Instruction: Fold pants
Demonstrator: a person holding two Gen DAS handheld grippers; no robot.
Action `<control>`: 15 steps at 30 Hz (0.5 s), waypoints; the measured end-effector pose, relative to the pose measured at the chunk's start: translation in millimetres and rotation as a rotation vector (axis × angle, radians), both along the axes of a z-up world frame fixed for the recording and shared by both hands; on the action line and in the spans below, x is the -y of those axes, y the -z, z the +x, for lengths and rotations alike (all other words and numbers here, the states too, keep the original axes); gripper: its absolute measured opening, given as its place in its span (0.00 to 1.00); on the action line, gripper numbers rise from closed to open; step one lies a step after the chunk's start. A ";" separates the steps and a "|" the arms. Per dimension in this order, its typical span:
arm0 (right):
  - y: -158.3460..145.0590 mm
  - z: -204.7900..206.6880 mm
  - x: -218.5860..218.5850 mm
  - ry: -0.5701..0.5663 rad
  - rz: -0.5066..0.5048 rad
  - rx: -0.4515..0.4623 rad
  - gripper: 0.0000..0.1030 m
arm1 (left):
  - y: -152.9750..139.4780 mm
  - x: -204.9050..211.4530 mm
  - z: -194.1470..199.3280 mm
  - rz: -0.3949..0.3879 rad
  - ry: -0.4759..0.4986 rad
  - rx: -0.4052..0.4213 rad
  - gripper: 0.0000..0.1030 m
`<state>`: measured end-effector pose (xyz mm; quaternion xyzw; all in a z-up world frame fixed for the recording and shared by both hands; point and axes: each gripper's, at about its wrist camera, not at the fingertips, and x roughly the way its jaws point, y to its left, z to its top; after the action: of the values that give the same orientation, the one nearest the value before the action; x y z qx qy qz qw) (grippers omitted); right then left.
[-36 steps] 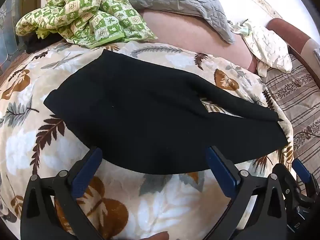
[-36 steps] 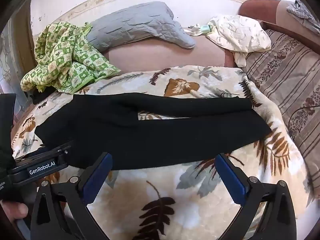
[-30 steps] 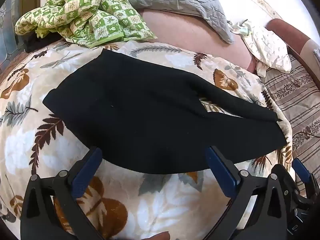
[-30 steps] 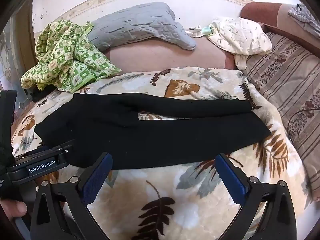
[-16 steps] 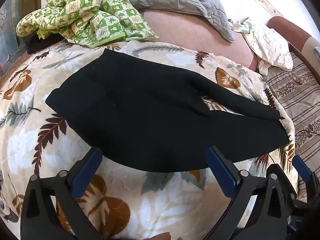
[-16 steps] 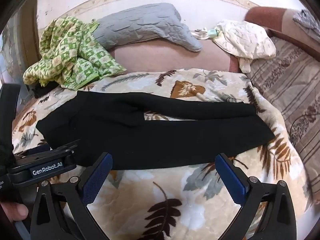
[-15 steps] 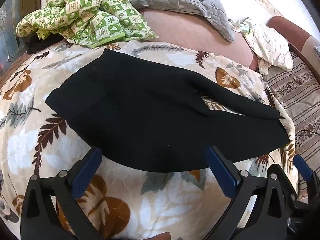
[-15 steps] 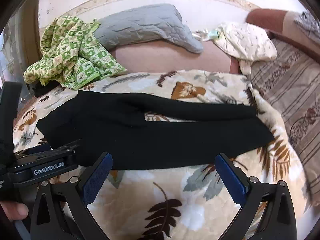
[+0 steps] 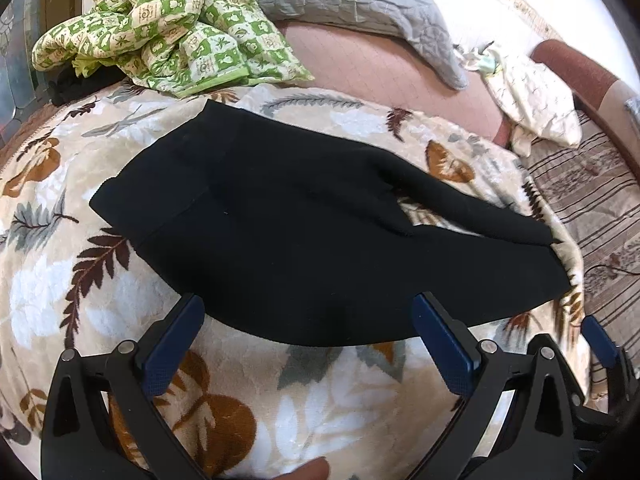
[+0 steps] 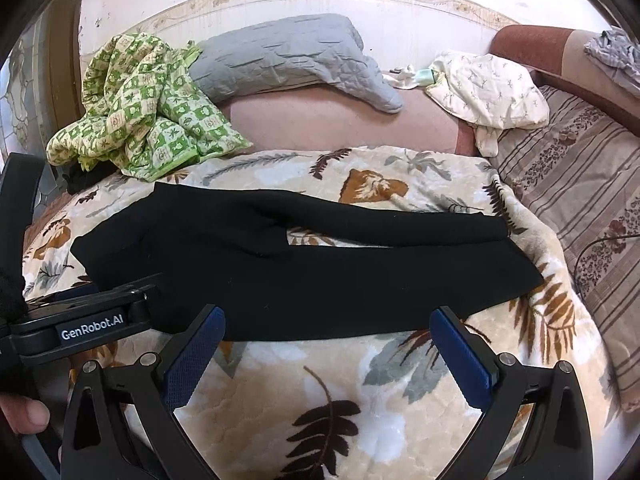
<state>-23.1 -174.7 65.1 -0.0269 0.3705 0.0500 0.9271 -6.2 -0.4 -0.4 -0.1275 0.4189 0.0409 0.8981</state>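
Black pants (image 9: 288, 232) lie flat on a leaf-patterned blanket (image 9: 300, 400), waistband to the left, two legs running right with a small gap between them. They also show in the right wrist view (image 10: 340, 276). My left gripper (image 9: 308, 320) is open and empty, its blue fingertips just above the pants' near edge by the waist half. My right gripper (image 10: 328, 332) is open and empty at the near edge of the lower leg. The left gripper body (image 10: 80, 328) shows at the left of the right wrist view.
A green checked quilt (image 10: 140, 112) and a grey pillow (image 10: 288, 60) lie at the back on a pink couch seat. A cream cloth (image 10: 488, 92) lies back right. A striped cushion (image 10: 592, 200) borders the blanket on the right.
Both grippers have drifted slightly, staying open above the near edge of the pants. The pants have not moved.
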 end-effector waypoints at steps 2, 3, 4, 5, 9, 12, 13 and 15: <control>-1.4 -1.4 -0.5 0.001 -0.007 0.006 0.99 | -0.6 0.2 -0.9 -0.013 0.012 0.002 1.00; -2.3 -2.6 -1.0 0.000 -0.012 0.012 0.99 | -0.8 0.5 -1.6 -0.029 0.029 0.003 1.00; -3.7 -3.9 -1.7 -0.001 -0.018 0.021 0.99 | -1.2 1.7 -2.0 -0.041 0.047 0.006 1.00; -5.0 -4.9 -2.2 -0.001 -0.022 0.029 0.99 | -1.4 3.1 -2.6 -0.052 0.066 0.010 1.00; -8.7 -7.0 -1.1 0.007 -0.019 0.050 0.99 | -1.2 7.6 -3.3 -0.047 0.090 0.001 1.00; -10.9 -8.7 4.1 0.025 -0.007 0.060 0.99 | -4.3 9.6 -5.3 -0.027 0.090 0.013 1.00; -11.7 -9.9 6.3 0.034 0.000 0.066 0.99 | -6.1 9.4 -6.6 -0.020 0.085 0.022 1.00; -13.8 -12.6 13.2 0.064 0.017 0.080 0.99 | -9.2 10.1 -9.5 0.007 0.070 0.038 1.00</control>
<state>-35.8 -187.8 78.9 -0.0088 0.3333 0.0222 0.9425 -15.7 -10.5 8.8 -0.1103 0.4057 0.0087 0.9073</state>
